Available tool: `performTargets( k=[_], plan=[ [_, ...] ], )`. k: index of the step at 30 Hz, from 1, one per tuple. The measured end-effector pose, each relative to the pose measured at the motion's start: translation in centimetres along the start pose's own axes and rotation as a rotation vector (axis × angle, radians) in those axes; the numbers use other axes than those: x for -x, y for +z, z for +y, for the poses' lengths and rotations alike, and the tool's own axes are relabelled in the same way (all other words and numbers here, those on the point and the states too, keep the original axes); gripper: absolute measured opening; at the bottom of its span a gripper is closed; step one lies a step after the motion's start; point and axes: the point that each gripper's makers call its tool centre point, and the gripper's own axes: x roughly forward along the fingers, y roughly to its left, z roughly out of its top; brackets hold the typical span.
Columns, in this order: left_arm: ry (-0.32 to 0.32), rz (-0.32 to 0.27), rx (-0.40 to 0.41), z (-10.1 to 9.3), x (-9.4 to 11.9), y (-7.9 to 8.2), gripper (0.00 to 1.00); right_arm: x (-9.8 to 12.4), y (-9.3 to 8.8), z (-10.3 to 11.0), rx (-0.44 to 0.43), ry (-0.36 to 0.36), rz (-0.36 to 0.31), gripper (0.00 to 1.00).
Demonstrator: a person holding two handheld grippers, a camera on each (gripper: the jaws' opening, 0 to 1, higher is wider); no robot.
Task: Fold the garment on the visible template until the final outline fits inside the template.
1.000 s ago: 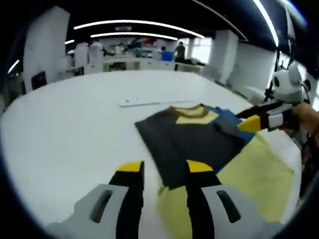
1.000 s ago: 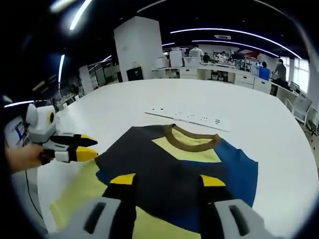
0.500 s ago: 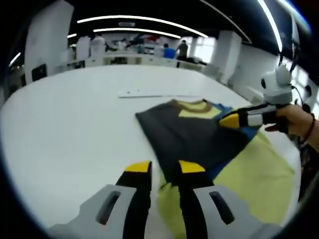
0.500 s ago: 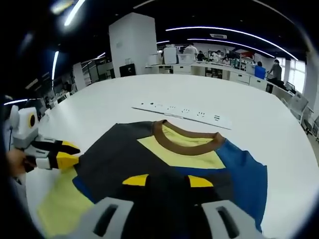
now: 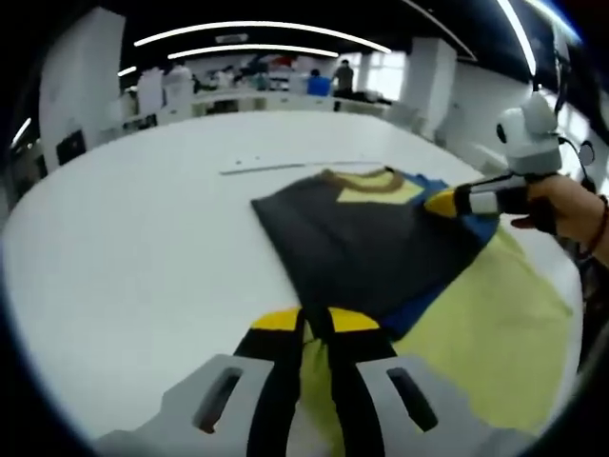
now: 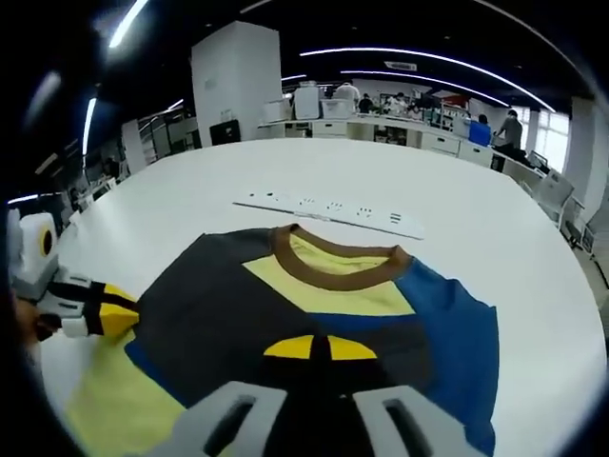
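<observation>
Two yellow-tipped grippers work a partly folded T-shirt of dark grey, blue and pale yellow cloth with a brown collar, which lies on a broad white table in an open-plan room. My left gripper has its jaws pressed together on the near dark-grey edge of the shirt, where the cloth passes between the yellow tips. In the right gripper view, my right gripper has its tips drawn together over the dark fabric at the shirt's middle, pinching it. Seen from the left gripper view, that right gripper reaches in from the right, my hand around its handle, its tip on the shirt's blue part. A long white power strip lies on the table just beyond the collar. Beneath the dark folded layer, the pale yellow cloth spreads toward me.
</observation>
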Motion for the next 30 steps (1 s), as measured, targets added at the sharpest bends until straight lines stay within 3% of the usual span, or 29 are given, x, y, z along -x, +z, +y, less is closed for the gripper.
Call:
performTargets(
  k=[8,13,23,30],
  plan=[
    [0.021,0.003,-0.014,0.0,0.1,0.0,0.06,3.0,-0.3,-1.9,0.025,-0.086,-0.017,0.00],
    [0.033,0.011,-0.027,0.0,0.1,0.0,0.06,4.5,-1.1,-2.6,-0.015,-0.111,-0.019,0.00],
    [0.053,0.022,-0.057,0.0,0.1,0.0,0.06,8.2,-4.1,-4.2,-0.137,-0.198,-0.015,0.00],
    [0.049,0.020,-0.075,-0.1,0.0,0.0,0.06,9.5,-6.6,-5.0,-0.171,-0.223,0.009,0.00]
  ],
)
